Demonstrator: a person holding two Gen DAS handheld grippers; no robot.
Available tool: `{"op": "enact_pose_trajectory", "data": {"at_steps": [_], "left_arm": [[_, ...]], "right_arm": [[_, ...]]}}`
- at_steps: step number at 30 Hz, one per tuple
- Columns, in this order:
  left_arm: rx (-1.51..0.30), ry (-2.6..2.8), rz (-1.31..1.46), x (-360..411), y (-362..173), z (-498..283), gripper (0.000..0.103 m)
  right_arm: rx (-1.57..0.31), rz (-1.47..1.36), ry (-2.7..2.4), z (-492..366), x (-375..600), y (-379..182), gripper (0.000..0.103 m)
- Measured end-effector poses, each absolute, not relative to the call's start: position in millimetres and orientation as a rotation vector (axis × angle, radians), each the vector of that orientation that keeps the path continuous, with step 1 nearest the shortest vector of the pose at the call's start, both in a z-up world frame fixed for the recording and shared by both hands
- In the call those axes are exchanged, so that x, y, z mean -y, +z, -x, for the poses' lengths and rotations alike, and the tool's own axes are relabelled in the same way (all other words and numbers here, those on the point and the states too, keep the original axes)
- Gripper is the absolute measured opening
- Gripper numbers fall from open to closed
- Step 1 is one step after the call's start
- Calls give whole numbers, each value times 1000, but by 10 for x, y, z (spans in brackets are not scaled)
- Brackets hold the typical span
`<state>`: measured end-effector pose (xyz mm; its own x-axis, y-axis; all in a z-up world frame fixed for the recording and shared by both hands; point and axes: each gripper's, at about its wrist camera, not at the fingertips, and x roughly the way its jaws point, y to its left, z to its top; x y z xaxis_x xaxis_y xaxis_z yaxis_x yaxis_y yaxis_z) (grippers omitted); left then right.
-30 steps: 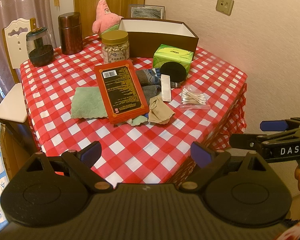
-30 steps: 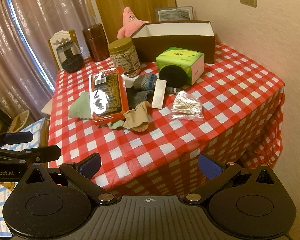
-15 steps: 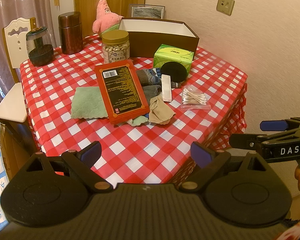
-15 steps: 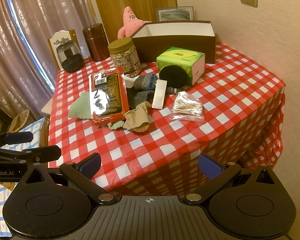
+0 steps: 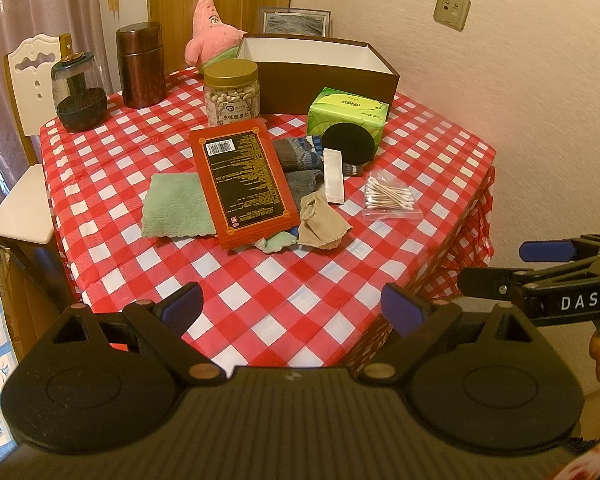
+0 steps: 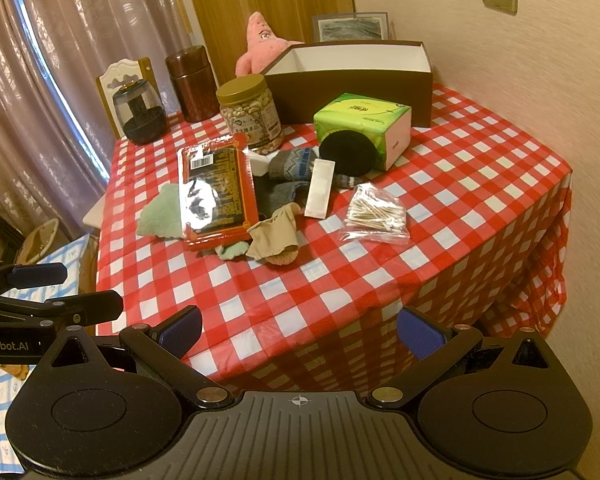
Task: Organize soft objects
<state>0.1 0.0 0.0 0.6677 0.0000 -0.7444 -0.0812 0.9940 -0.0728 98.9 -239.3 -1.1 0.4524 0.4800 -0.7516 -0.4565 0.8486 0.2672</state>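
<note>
- Left gripper [image 5: 292, 306] and right gripper [image 6: 300, 330]: jaws wide, empty, short of the table [image 5: 260, 280].
- Soft items untouched: beige sock [image 5: 320, 222] beside red box [image 5: 242, 184], green cloth [image 5: 176, 206] partly under it.
- Step: approach. Next: reach in for the sock, brown box [image 5: 328, 76] the likely bin.

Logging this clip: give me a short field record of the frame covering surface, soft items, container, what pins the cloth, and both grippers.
surface: table with red-and-white checked cloth
soft items: green fleecy cloth, grey patterned knit socks, beige sock, pink star-shaped plush toy
container: open brown cardboard box with white inside, nothing visible inside
pinning: red flat packet with black label lies across the green fleecy cloth
left gripper: open, short of the table, holding nothing
right gripper: open, short of the table, holding nothing
</note>
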Motion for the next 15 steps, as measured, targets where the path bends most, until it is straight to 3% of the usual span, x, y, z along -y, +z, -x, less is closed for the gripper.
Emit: {"op": "enact_pose_trajectory", "data": {"at_steps": [15], "left_arm": [[-840,46,105,0,0,-1,95]], "right_arm": [[-938,-28,578,-993,2367,-29,103]]}}
